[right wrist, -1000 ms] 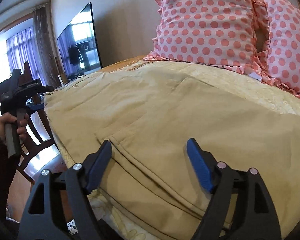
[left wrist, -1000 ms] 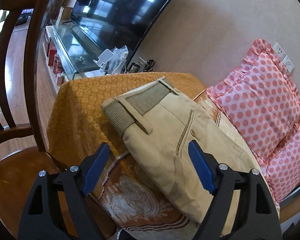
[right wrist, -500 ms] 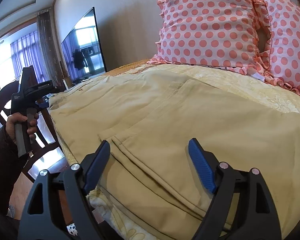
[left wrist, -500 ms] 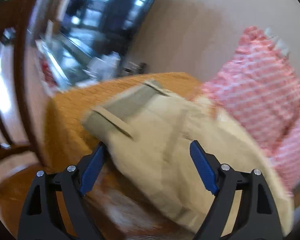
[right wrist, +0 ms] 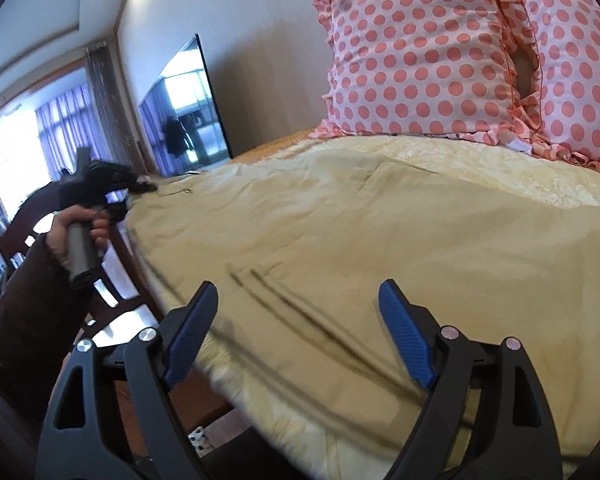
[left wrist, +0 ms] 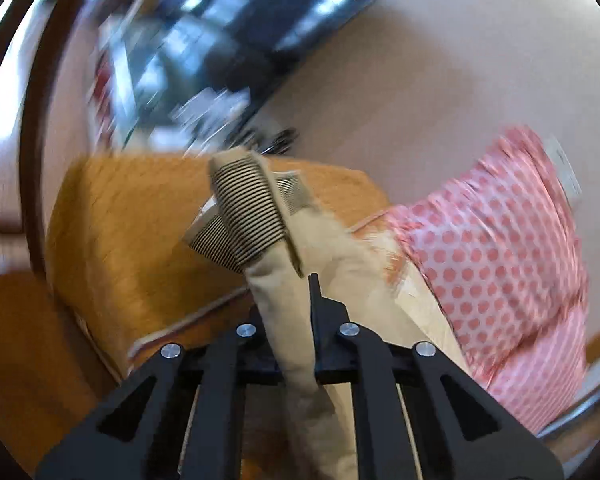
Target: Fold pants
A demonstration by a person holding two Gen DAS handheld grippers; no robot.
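Note:
Beige pants (right wrist: 340, 232) lie spread on a cushioned seat. In the left wrist view my left gripper (left wrist: 296, 312) is shut on the pants' waist end (left wrist: 284, 280); the ribbed waistband (left wrist: 248, 216) stands up ahead of the jaws. The view is blurred by motion. In the right wrist view my right gripper (right wrist: 296, 332) is open, just above the pants' near hem with its stitched seams (right wrist: 300, 316). The left gripper (right wrist: 96, 184) also shows there at the far left, held in a hand at the pants' far end.
Two pink polka-dot pillows (right wrist: 420, 52) lean on the wall behind the pants. An orange-gold cover (left wrist: 132, 216) drapes the seat's end. A dark TV (right wrist: 184, 108) and a wooden chair (right wrist: 28, 232) stand to the left.
My left gripper moved in onto the pants' waist edge and shut on it, lifting the waistband. My right gripper stayed open and shifted slightly over the hem.

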